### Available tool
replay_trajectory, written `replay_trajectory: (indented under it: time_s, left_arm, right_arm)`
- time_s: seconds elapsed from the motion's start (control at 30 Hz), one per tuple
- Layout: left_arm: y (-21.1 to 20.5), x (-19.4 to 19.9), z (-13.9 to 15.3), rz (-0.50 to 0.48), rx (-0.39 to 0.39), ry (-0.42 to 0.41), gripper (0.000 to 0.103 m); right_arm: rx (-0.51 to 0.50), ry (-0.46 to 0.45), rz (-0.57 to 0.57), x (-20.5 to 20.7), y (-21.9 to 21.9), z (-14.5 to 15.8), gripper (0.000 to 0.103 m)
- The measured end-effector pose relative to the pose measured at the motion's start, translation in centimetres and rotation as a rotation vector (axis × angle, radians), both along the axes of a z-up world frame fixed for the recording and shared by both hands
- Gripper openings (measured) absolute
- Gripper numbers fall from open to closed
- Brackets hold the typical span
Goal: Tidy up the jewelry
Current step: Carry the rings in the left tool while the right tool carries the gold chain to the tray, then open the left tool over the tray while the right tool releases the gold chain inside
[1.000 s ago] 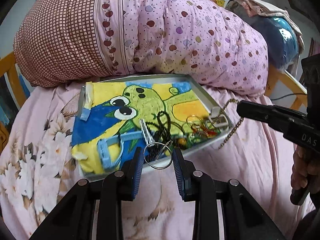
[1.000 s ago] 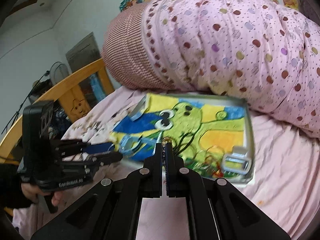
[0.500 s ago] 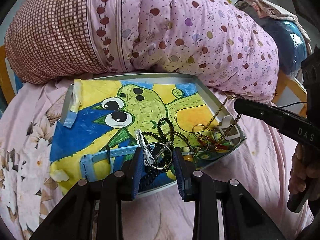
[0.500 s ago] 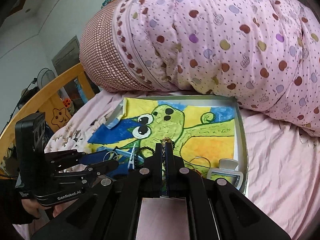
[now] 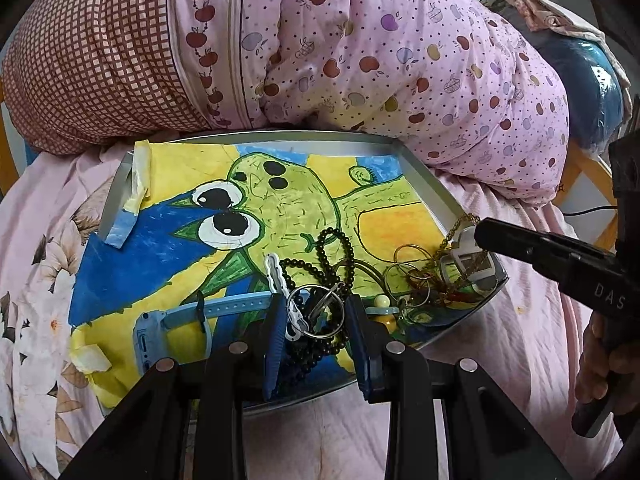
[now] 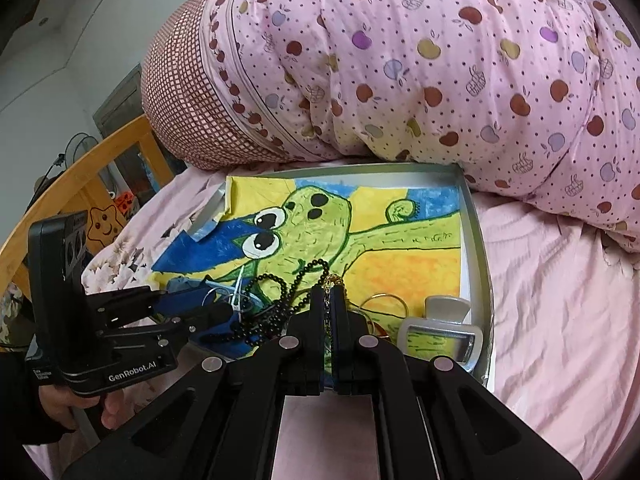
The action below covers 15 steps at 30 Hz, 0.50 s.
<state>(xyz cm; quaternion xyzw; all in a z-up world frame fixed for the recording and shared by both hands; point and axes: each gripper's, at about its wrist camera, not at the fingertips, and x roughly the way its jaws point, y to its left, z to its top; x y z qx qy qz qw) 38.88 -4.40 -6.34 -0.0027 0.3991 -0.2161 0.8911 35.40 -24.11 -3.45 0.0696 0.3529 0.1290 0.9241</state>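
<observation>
On the bed, the metal tray [image 5: 430, 182] held the jewelry. The left claw [image 5: 316, 316] stood released, its jaws either side of the key ring [image 5: 318, 312], apparently not pinching it, above the black bead string [image 5: 336, 248]. The right claw [image 6: 330, 300] was clenched on the gold chain [image 6: 334, 280], over the tray's near right corner.

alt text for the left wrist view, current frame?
The open left gripper frames a metal key ring and black bead strand in a silver tray lined with a frog painting. The right gripper reaches in over a gold chain, with a rolled apple-print quilt behind.
</observation>
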Motion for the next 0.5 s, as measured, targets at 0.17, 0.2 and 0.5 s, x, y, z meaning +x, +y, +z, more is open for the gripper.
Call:
replay_trajectory:
  time_s: [0.17,0.2,0.5]
  left_arm:
    - [-0.1,0.3,-0.4,0.001,-0.007,0.013,0.028]
    - [-0.1,0.4,-0.5,0.001,-0.008,0.02,0.028]
    - [0.2,0.7,-1.4,0.025,-0.042,0.077,0.029]
  right_arm:
    - [-0.01,0.015,0.0,0.2,-0.1,-0.6,0.003]
    - [-0.016,0.018,-0.002,0.2,-0.1,-0.8,0.003]
    - [-0.05,0.045,-0.008,0.1,-0.3,-1.8,0.003]
